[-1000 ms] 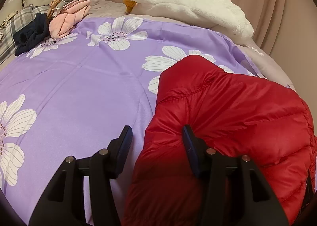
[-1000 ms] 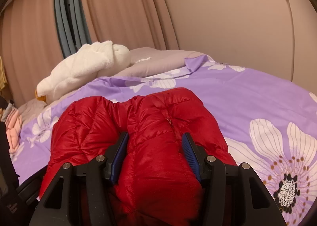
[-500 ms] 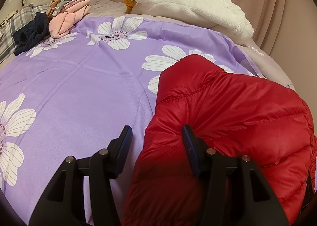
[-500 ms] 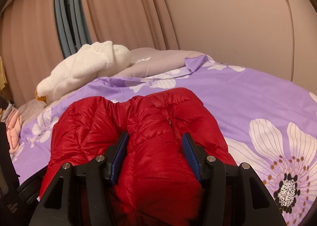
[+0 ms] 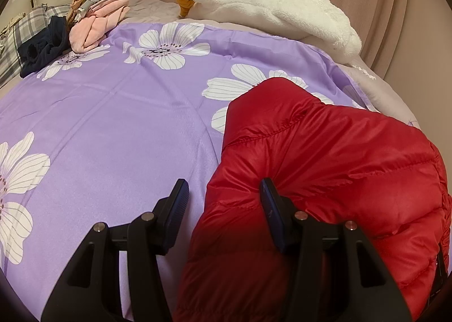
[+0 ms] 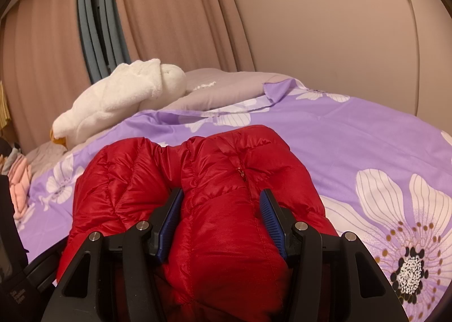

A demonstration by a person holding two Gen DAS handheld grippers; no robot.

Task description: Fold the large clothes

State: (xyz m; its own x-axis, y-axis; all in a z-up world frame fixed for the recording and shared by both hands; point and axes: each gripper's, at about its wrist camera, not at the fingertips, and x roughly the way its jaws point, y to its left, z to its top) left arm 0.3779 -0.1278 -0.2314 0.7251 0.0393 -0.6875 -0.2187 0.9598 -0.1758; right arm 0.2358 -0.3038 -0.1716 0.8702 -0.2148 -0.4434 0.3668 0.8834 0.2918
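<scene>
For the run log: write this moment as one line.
left tongs: open, straddling red jacket edge | right tongs: open around jacket bulge | purple bedspread

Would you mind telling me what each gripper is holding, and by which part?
Neither visibly clamps anything. The right gripper straddles a puffy fold of the red jacket near its zipper; the left gripper is open over the jacket's edge.

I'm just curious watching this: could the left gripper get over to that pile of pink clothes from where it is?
Probably yes. Between the left gripper and the pink clothes lies only bare purple bedspread; the red jacket sits to one side. The jaws are open, though the pile is far across the bed.
</scene>
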